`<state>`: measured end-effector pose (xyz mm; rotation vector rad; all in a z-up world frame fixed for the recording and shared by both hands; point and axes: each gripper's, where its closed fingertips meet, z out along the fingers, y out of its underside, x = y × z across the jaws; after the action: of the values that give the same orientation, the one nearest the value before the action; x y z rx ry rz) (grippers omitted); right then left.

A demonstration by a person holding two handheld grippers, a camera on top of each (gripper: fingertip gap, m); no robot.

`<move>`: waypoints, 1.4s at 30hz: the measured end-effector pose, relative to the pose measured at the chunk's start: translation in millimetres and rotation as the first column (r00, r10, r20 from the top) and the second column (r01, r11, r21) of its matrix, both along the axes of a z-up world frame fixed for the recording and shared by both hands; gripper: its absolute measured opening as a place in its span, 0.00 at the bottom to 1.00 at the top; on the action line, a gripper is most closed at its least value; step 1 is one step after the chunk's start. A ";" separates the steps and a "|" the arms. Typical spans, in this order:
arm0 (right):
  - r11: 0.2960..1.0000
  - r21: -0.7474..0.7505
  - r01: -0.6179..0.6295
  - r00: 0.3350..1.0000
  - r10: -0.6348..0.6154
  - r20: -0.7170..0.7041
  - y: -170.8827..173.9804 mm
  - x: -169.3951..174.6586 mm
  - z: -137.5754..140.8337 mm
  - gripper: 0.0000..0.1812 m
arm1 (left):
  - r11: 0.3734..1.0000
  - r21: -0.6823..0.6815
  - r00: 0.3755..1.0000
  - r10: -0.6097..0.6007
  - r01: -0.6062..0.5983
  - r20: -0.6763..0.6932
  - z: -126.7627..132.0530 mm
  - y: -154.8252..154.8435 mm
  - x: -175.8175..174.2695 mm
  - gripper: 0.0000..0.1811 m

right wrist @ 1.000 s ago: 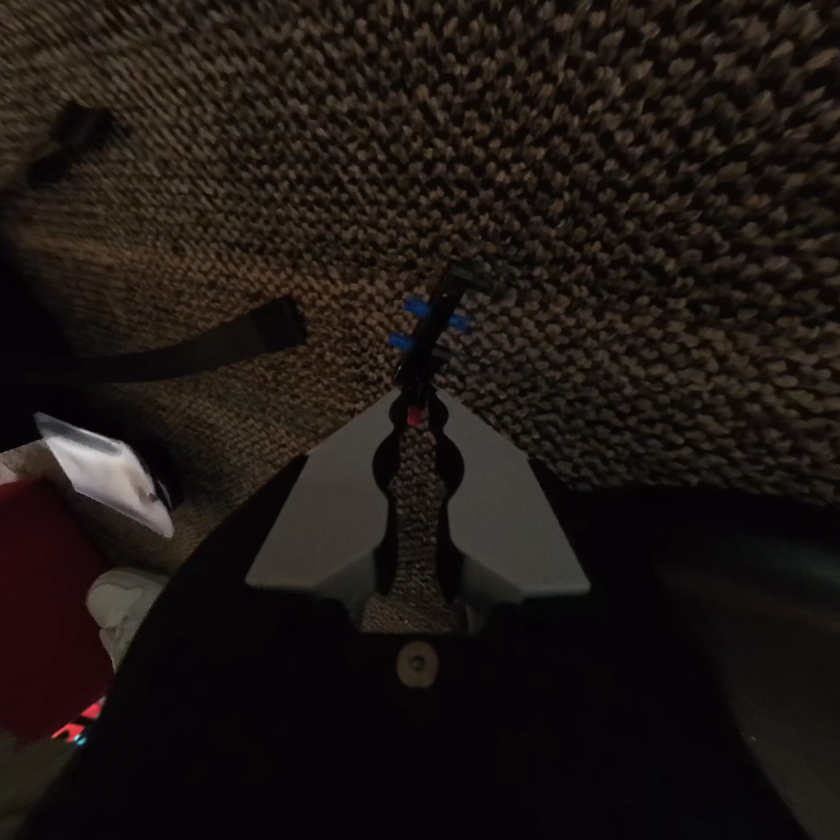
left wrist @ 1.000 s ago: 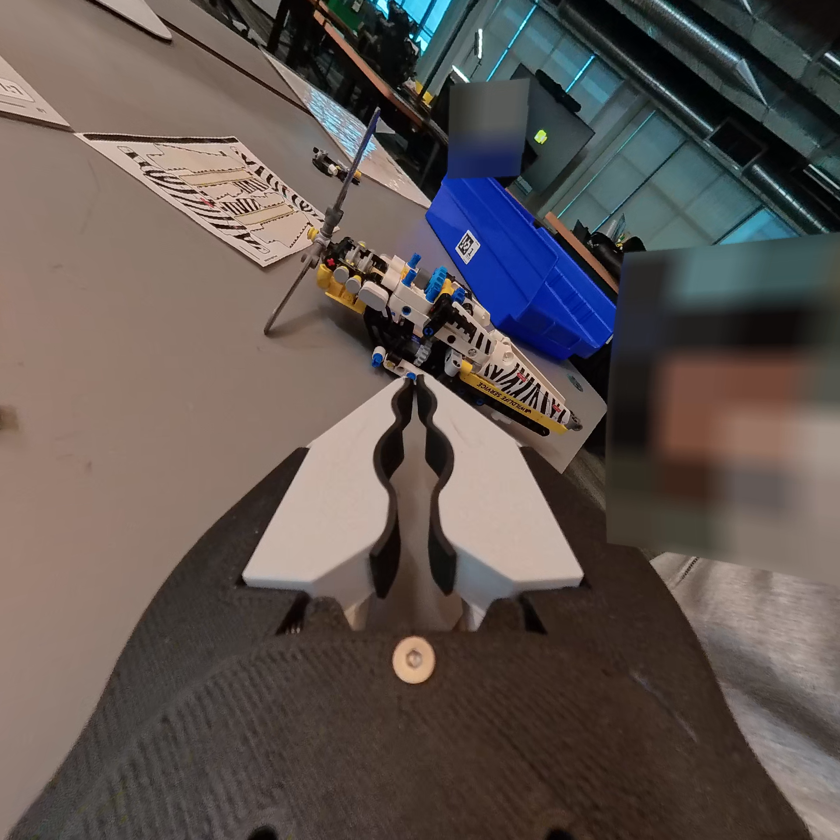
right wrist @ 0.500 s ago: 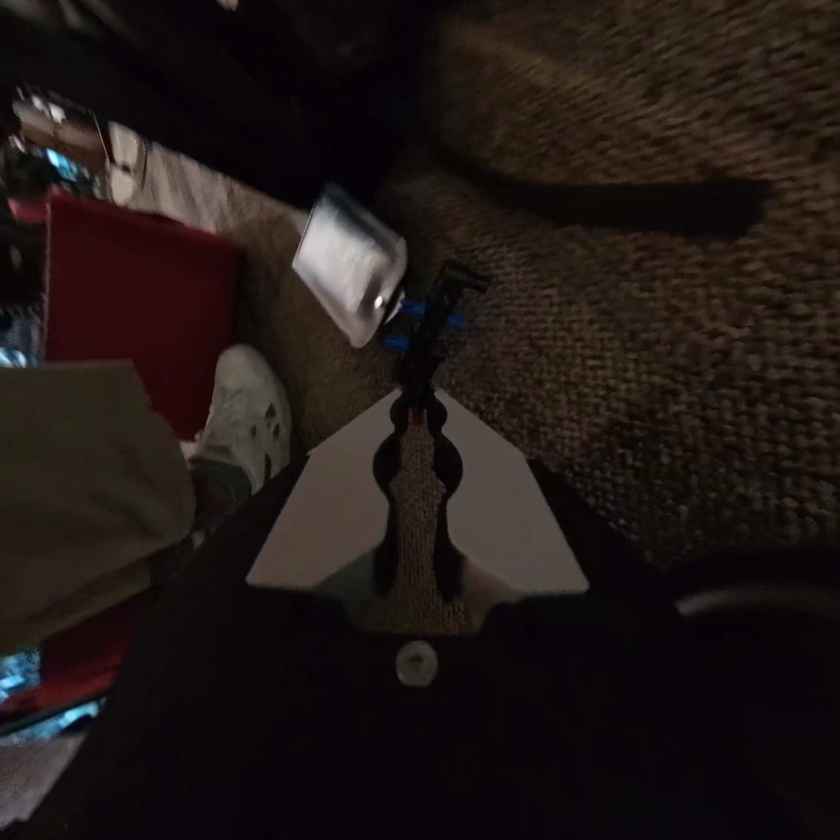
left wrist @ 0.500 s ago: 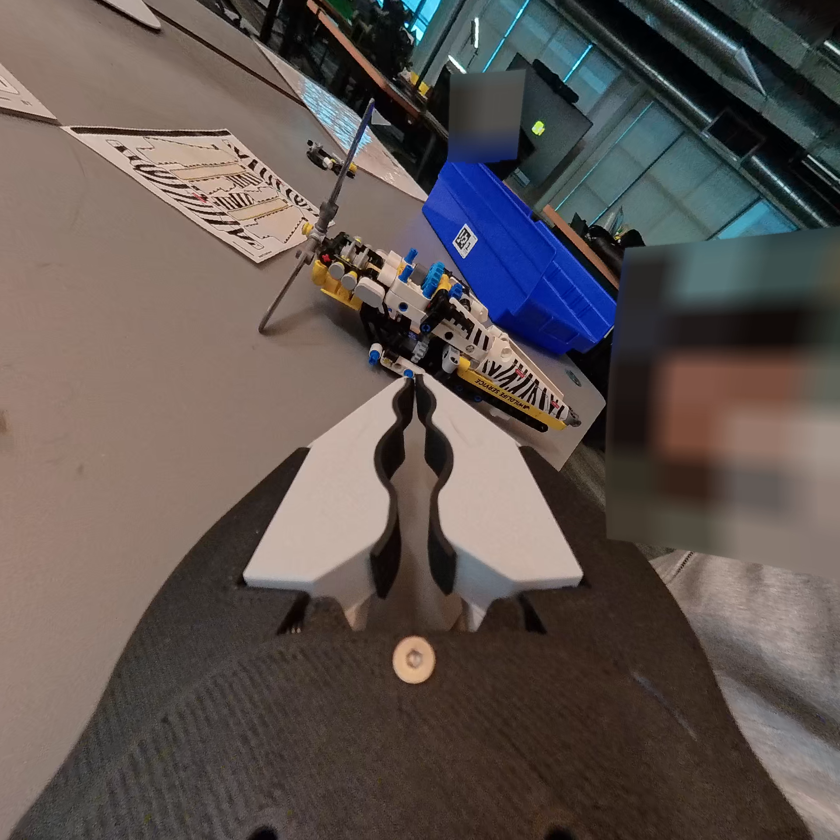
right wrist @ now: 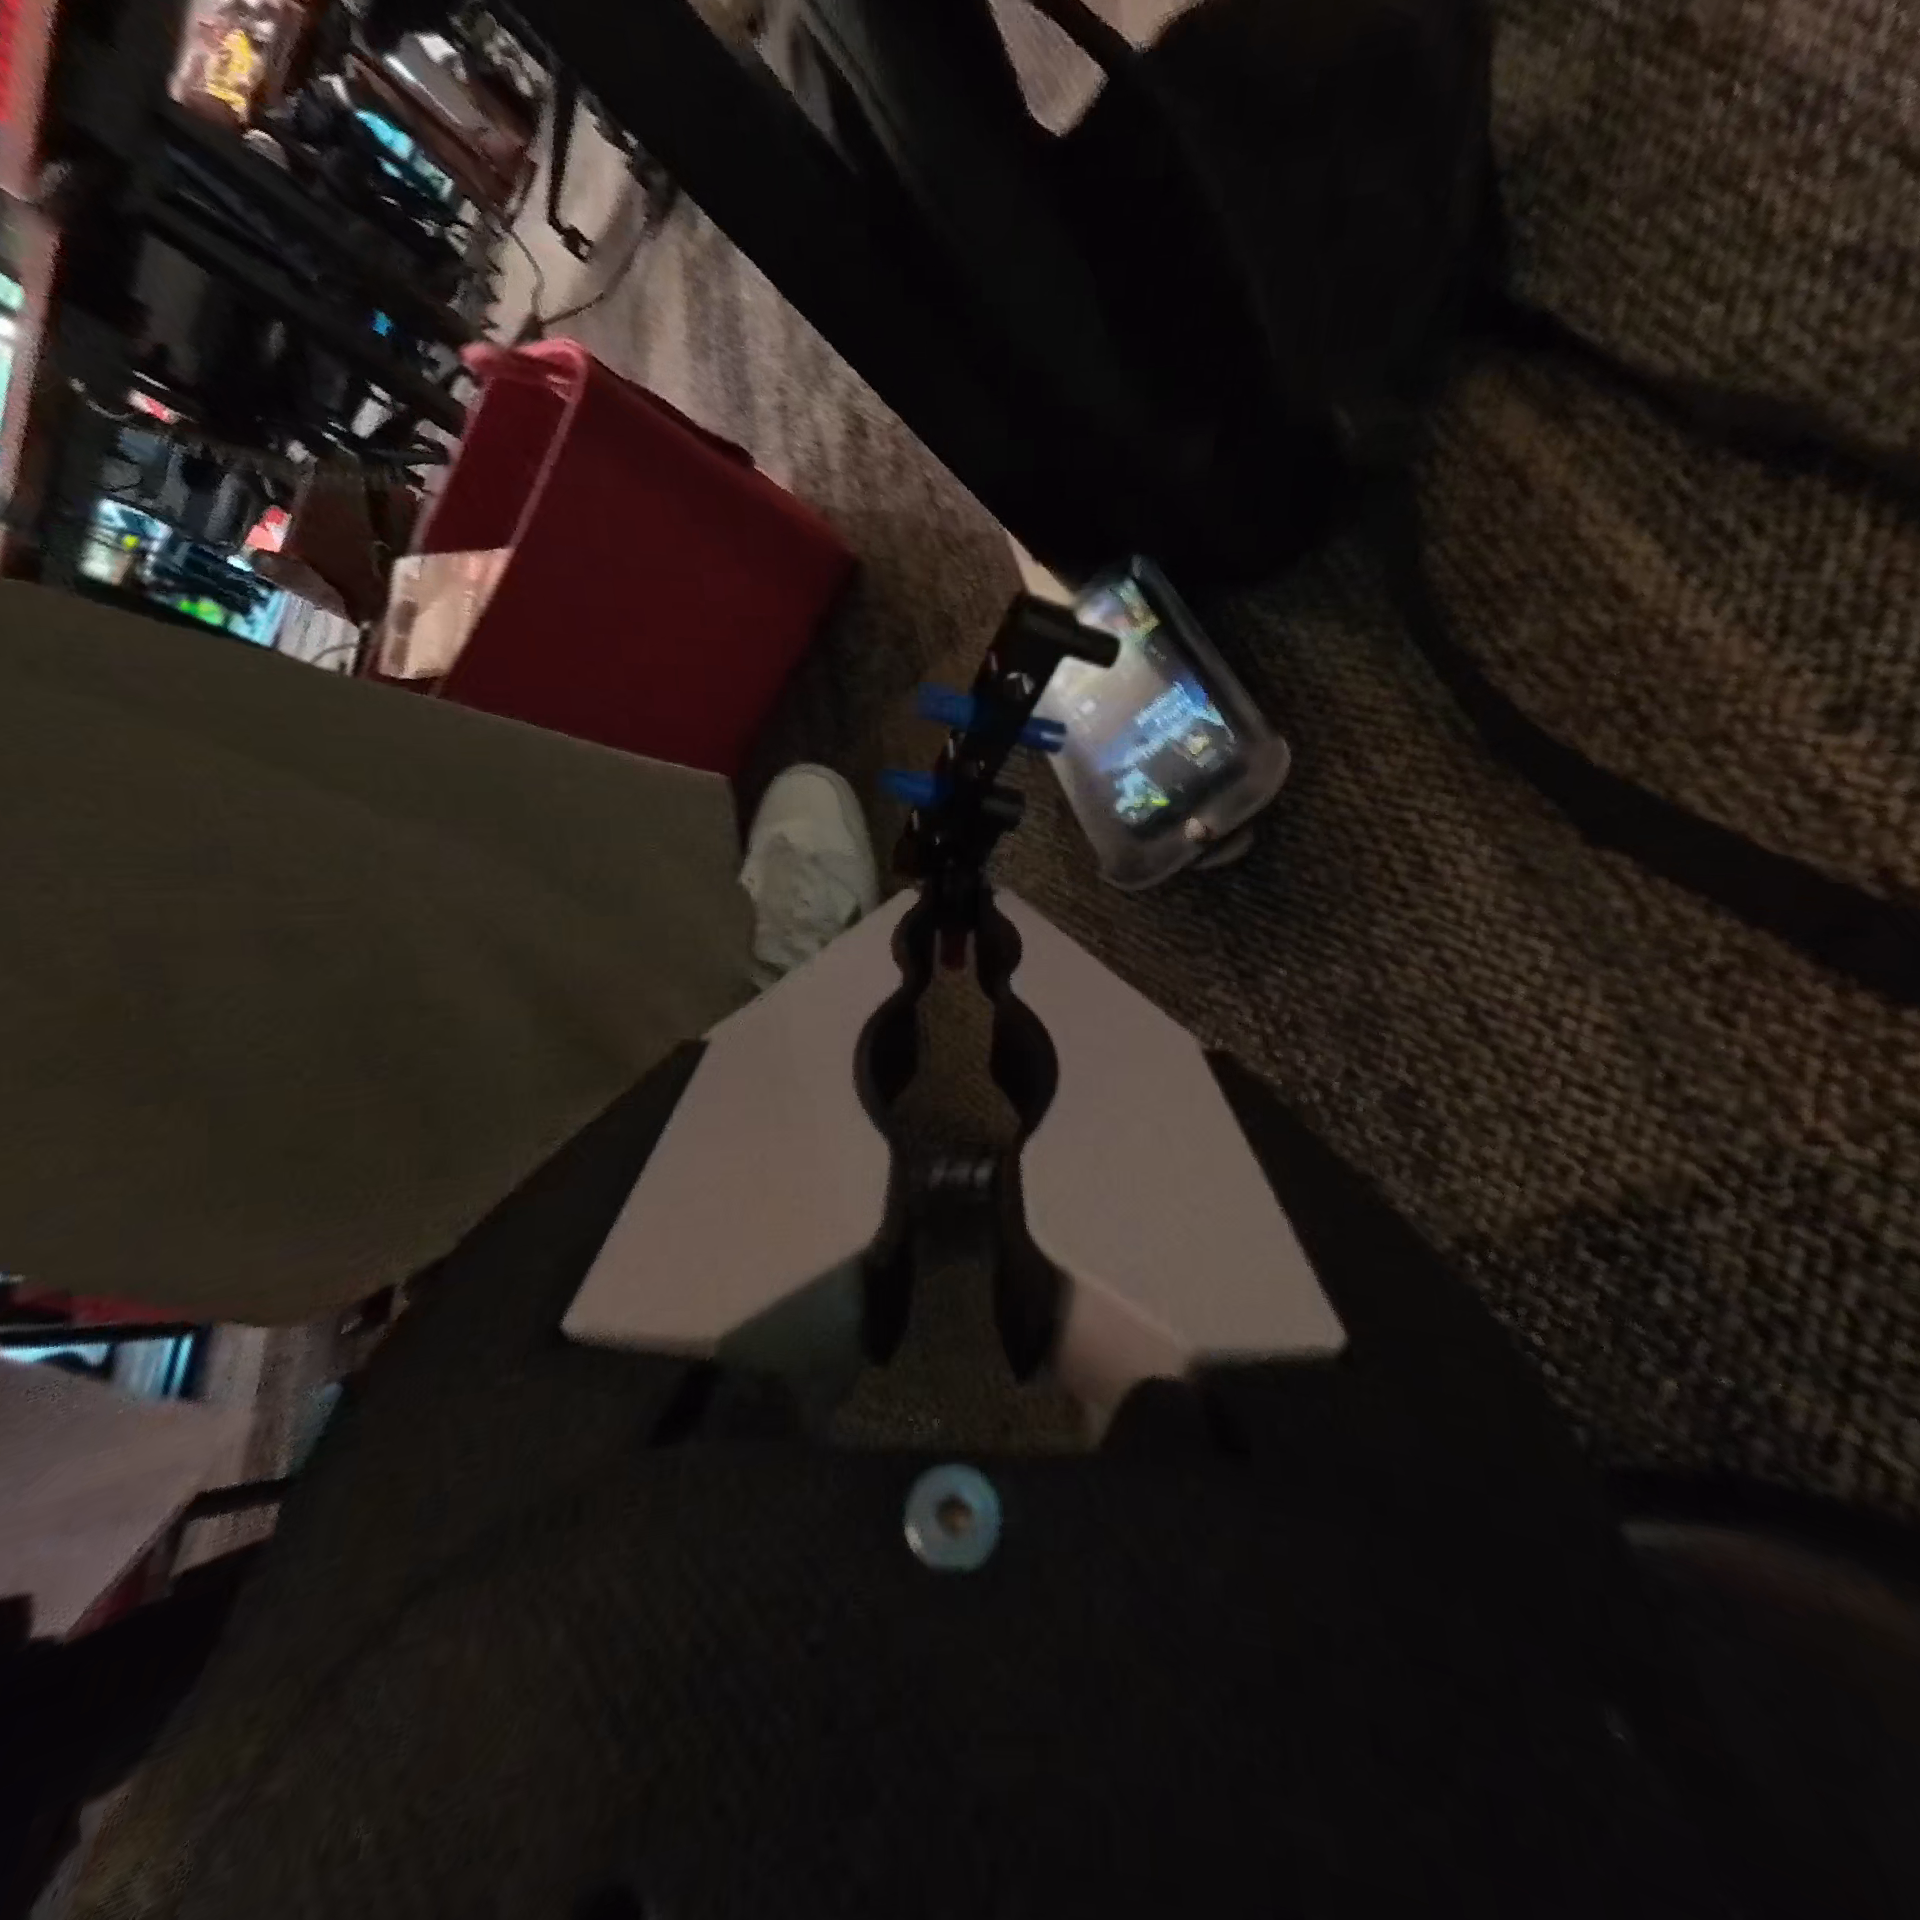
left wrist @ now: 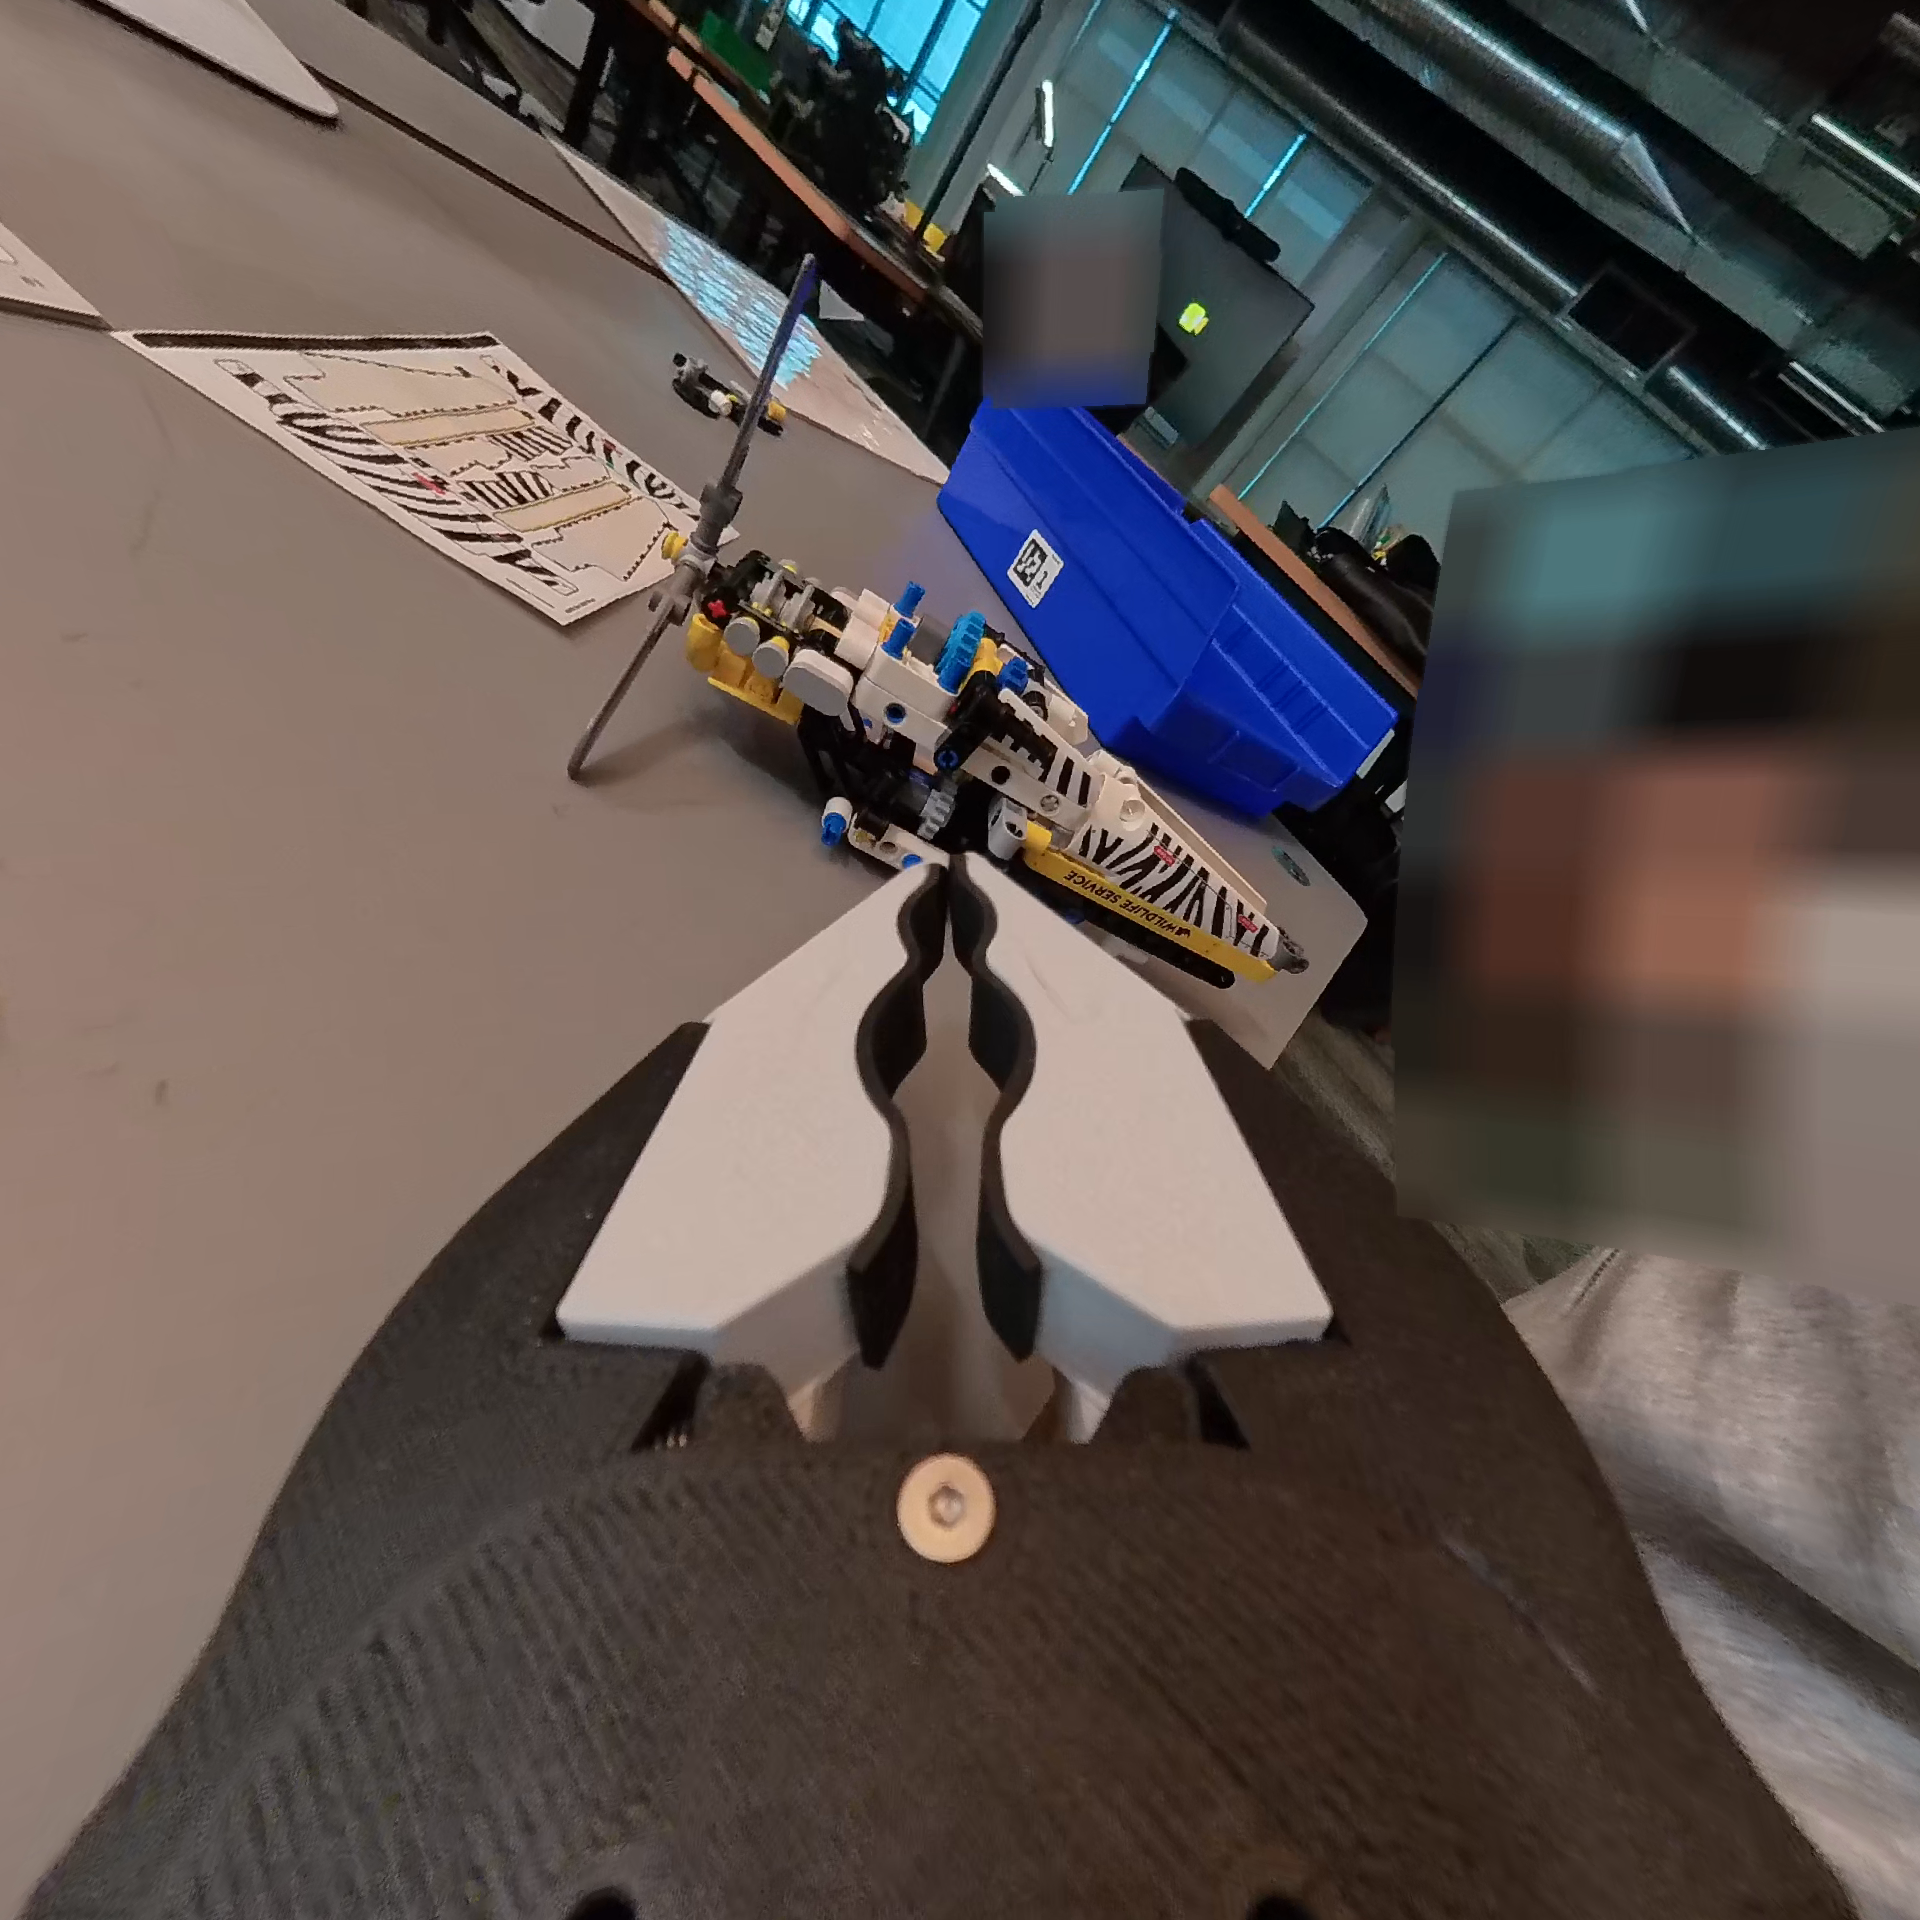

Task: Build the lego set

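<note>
Two hand-held grippers in play, and they sit in very different places. The left hand-held gripper (left wrist: pixel 948 883) hovers low over the grey tabletop (left wrist: pixel 260 883) with its fingertips pressed together on nothing, aimed straight at the lego helicopter (left wrist: pixel 966 748). The model lies on its side near the tabletop's edge, its zebra-striped tail pointing toward the camera's right and one grey rotor blade (left wrist: pixel 686 561) propped against the surface. Just behind it sits a blue bin (left wrist: pixel 1164 613), and off to the left lies a sticker sheet (left wrist: pixel 436 457).

Down below table level, the right hand-held gripper (right wrist: pixel 951 925) is clamped on a black lego beam (right wrist: pixel 977 748) studded with blue pins, held over brown carpet (right wrist: pixel 1455 1091). A red box (right wrist: pixel 623 561) and a pale shoe (right wrist: pixel 810 862) show in the blurred background.

Handling, as I read it: the beam is light, rigid plastic, pinched by one thin end, so it could pivot in the grip when pressed home. The helicopter looks light too, but its pinned joints and long rotor seem fragile. The best hold would be the chunky white-and-yellow mid-body, never the blade or the tail tip.
</note>
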<state>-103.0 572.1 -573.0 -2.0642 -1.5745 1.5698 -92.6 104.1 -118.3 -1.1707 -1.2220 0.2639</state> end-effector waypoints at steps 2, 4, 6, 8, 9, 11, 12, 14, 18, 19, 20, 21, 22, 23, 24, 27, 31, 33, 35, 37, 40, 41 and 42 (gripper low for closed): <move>0.999 0.032 -0.033 0.999 0.035 -0.037 -4.8 -2.0 27.9 0.03 | 1.000 0.010 1.000 -0.018 0.018 -0.008 1.4 1.4 1.4 0.01; 0.996 0.063 -0.062 0.995 0.067 -0.079 -10.5 -4.9 57.8 0.03 | 0.998 0.032 0.999 -0.054 0.054 0.000 1.7 4.2 2.8 0.02; 0.993 0.082 -0.086 0.986 0.097 -0.135 -17.5 -9.3 92.6 0.03 | 0.996 0.031 0.997 -0.080 0.080 -0.006 2.4 7.5 4.7 0.03; 0.988 0.107 -0.116 0.972 0.135 -0.192 -26.1 -13.9 130.8 0.03 | 0.994 0.028 0.995 -0.102 0.103 -0.023 4.2 12.1 6.6 0.06; 0.983 0.121 -0.134 0.962 0.159 -0.220 -31.6 -15.7 150.9 0.03 | 0.993 0.028 0.993 -0.115 0.116 -0.036 5.6 15.2 7.8 0.08; 0.969 0.141 -0.205 0.935 0.236 -0.264 -50.1 -14.8 190.9 0.03 | 0.989 0.040 0.987 -0.141 0.145 -0.080 11.7 21.9 11.0 0.09; 0.953 0.153 -0.260 0.915 0.294 -0.276 -63.4 -10.5 209.8 0.03 | 0.986 0.055 0.982 -0.153 0.159 -0.109 16.0 24.2 13.1 0.09; 0.908 0.233 -0.349 0.864 0.408 -0.294 -87.6 3.4 246.6 0.03 | 0.978 0.089 0.970 -0.174 0.191 -0.171 25.4 27.0 18.2 0.09; 0.788 0.420 -0.450 0.740 0.592 -0.319 -133.0 41.6 321.6 0.03 | 0.951 0.119 0.932 -0.248 0.287 -0.263 36.6 31.8 34.0 0.11; 0.750 0.467 -0.469 0.704 0.637 -0.314 -146.1 51.8 337.5 0.03 | 0.941 0.112 0.919 -0.278 0.319 -0.280 37.6 34.4 39.1 0.12; 0.711 0.517 -0.477 0.673 0.674 -0.305 -159.1 61.0 351.5 0.03 | 0.932 0.102 0.906 -0.306 0.348 -0.292 37.8 37.0 43.6 0.13; 0.669 0.570 -0.477 0.644 0.707 -0.292 -171.9 69.4 363.8 0.03 | 0.925 0.090 0.896 -0.328 0.369 -0.300 37.7 39.6 47.1 0.15; 0.622 0.625 -0.472 0.612 0.741 -0.276 -184.8 77.6 374.9 0.03 | 0.919 0.077 0.888 -0.347 0.385 -0.303 37.1 42.7 49.8 0.19; 0.570 0.680 -0.462 0.578 0.774 -0.256 -197.7 85.6 385.2 0.03 | 0.912 0.064 0.879 -0.370 0.405 -0.300 36.0 47.8 52.4 0.25; 0.515 0.731 -0.449 0.542 0.806 -0.235 -211.1 93.6 394.3 0.03 | 0.897 0.045 0.867 -0.410 0.439 -0.284 32.6 56.5 56.6 0.29; 0.378 0.824 -0.421 0.447 0.877 -0.174 -253.7 114.8 413.3 0.03 | 0.772 0.010 0.753 -0.618 0.636 -0.227 20.9 99.1 90.8 0.30; 0.253 0.900 -0.354 0.429 0.899 -0.084 -295.4 120.7 422.8 0.03 | 0.674 -0.113 0.645 -0.734 0.730 -0.213 12.4 131.4 135.7 0.30; 0.188 0.937 -0.295 0.420 0.906 -0.050 -310.6 119.6 430.6 0.03 | 0.704 -0.165 0.667 -0.709 0.691 -0.229 13.7 124.7 141.8 0.30; 0.118 0.969 -0.217 0.399 0.917 -0.022 -325.4 118.0 441.3 0.02 | 0.753 -0.156 0.712 -0.656 0.639 -0.250 17.1 107.8 142.0 0.30; 0.058 0.986 -0.156 0.365 0.931 0.003 -342.3 117.3 450.7 0.03 | 0.798 -0.104 0.756 -0.596 0.593 -0.271 19.8 85.8 142.8 0.30; 0.003 0.992 -0.124 0.335 0.941 0.039 -367.0 111.0 458.5 0.03 | 0.862 -0.041 0.824 -0.495 0.505 -0.276 19.5 48.7 148.2 0.30; -0.003 0.993 -0.120 0.326 0.945 0.042 -375.5 106.6 460.6 0.03 | 0.884 -0.029 0.846 -0.455 0.466 -0.277 19.2 36.1 151.0 0.30; -0.010 0.992 -0.127 0.314 0.948 0.050 -384.5 101.3 461.2 0.03 | 0.904 -0.015 0.867 -0.415 0.427 -0.278 19.1 23.7 154.2 0.30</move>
<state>-1.6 187.6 -111.8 0.1316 -2.2596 0.7751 61.6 127.8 -99.2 -1.2806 -0.7008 0.0624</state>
